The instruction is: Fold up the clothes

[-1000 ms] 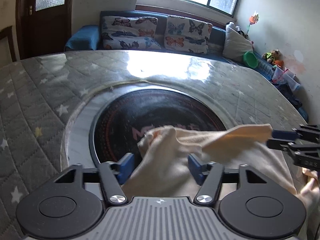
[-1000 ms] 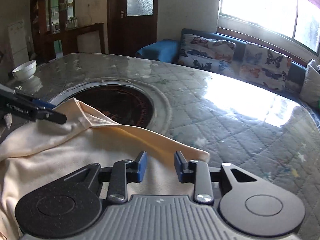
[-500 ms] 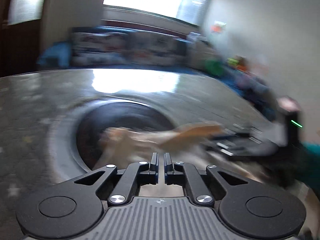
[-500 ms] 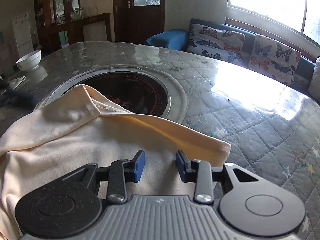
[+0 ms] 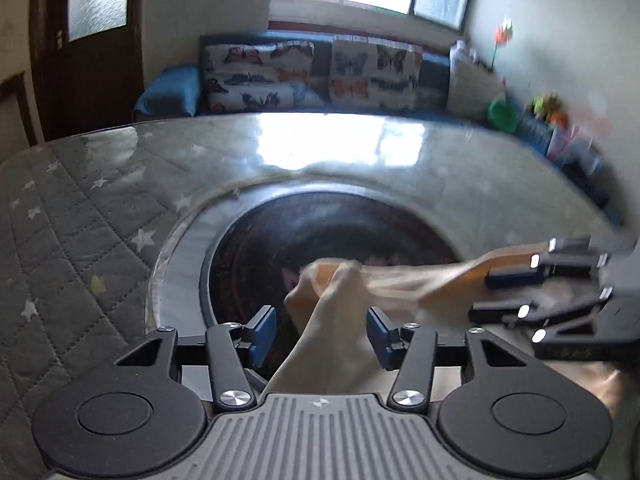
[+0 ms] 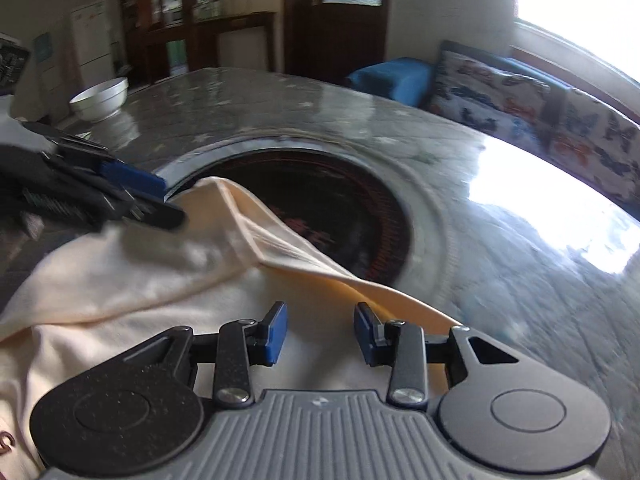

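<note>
The cream shirt lies bunched on the round table, partly over its dark middle, with the left gripper and right gripper both spread wide above it.

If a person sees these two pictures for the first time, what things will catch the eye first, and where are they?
First comes the cream garment, lying rumpled at the near edge of the table, between the two open grippers: the left gripper and the right gripper. Behind it, the dark round inset in the middle of the grey quilted, star-printed table cover stands out. Farther back, a white bowl sits near the table's far left edge in the right wrist view.
</note>
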Demonstrator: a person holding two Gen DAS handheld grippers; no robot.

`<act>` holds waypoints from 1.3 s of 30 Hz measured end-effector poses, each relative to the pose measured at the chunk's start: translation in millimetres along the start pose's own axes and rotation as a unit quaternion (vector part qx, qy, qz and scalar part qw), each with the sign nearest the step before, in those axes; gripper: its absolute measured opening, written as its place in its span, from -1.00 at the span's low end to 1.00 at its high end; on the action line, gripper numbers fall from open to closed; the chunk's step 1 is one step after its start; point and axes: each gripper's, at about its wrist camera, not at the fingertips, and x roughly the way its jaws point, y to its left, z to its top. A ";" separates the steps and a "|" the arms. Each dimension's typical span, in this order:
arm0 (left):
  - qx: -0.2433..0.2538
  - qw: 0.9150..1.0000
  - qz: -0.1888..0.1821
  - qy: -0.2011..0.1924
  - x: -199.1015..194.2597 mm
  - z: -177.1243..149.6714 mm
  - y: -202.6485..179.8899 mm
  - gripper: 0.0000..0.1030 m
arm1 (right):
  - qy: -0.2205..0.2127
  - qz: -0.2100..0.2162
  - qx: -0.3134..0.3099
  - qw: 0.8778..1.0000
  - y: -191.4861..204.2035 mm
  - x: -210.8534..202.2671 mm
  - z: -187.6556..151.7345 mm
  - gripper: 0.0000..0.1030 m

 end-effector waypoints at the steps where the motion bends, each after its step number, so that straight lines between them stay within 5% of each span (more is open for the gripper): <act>1: 0.004 1.000 -0.003 0.008 3.4 -2.7 -0.8 -0.75 | 0.002 0.006 -0.007 1.000 3.7 3.8 3.2 -0.29; 11: -0.026 0.998 -0.026 -0.047 -56.4 -24.1 19.5 -0.83 | 0.002 0.017 -0.024 1.000 18.4 37.6 35.0 -0.29; 15: -0.058 0.997 -0.015 -0.047 -67.0 -32.6 37.2 -0.83 | -0.001 0.026 0.016 1.000 11.7 47.7 43.8 -0.24; 24: -0.096 0.995 -0.003 -0.039 -71.4 -37.6 53.3 -0.72 | 0.000 0.051 -0.022 0.998 41.0 41.7 51.9 0.06; 27: -0.086 0.996 0.004 -0.038 -63.1 -24.8 47.6 -0.39 | -0.002 0.020 -0.025 0.999 33.1 28.5 45.5 0.11; 31: -0.067 0.997 0.015 -0.028 -36.8 -7.6 38.6 -0.22 | -0.005 -0.019 0.002 1.000 9.2 5.7 29.1 0.11; 39: -0.031 0.998 0.058 -0.004 1.0 -3.1 29.0 -0.23 | -0.008 -0.079 0.057 0.995 -34.8 -22.5 -6.7 0.11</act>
